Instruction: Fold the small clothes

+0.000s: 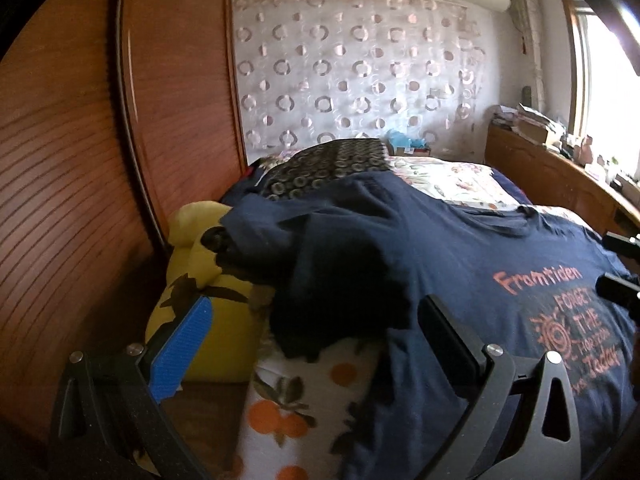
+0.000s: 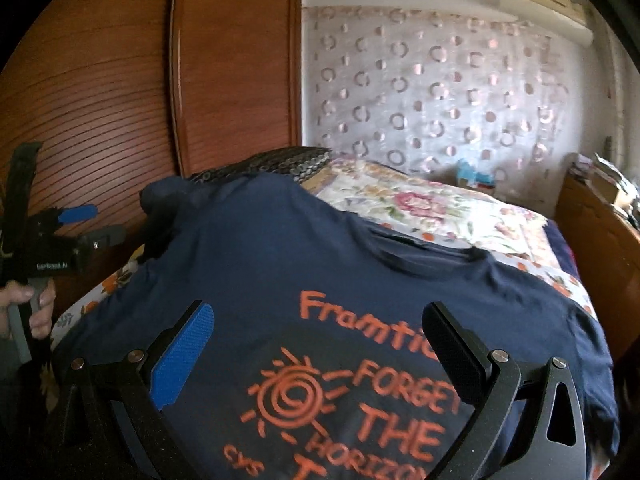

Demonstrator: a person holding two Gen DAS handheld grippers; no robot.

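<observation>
A navy T-shirt (image 1: 460,248) with orange print lies front-up across the bed, collar toward the far side. Its left sleeve (image 1: 320,248) is bunched and hangs over the bed's corner. My left gripper (image 1: 316,320) is open and hovers just before that bunched sleeve, nothing between its fingers. My right gripper (image 2: 320,332) is open above the printed chest (image 2: 340,392) of the T-shirt (image 2: 280,248), holding nothing. In the right wrist view the left gripper (image 2: 94,224) shows at the left edge, held by a hand (image 2: 36,300). The right gripper's tips (image 1: 620,264) peek in at the left view's right edge.
The bed carries an orange-fruit blanket (image 1: 304,408) and a floral cover (image 2: 420,208). A dark ring-patterned cloth (image 1: 332,164) lies behind the shirt. A yellow plush toy (image 1: 200,288) is wedged between the bed and a wooden wardrobe (image 1: 80,160). A cluttered wooden shelf (image 1: 552,164) runs along the right.
</observation>
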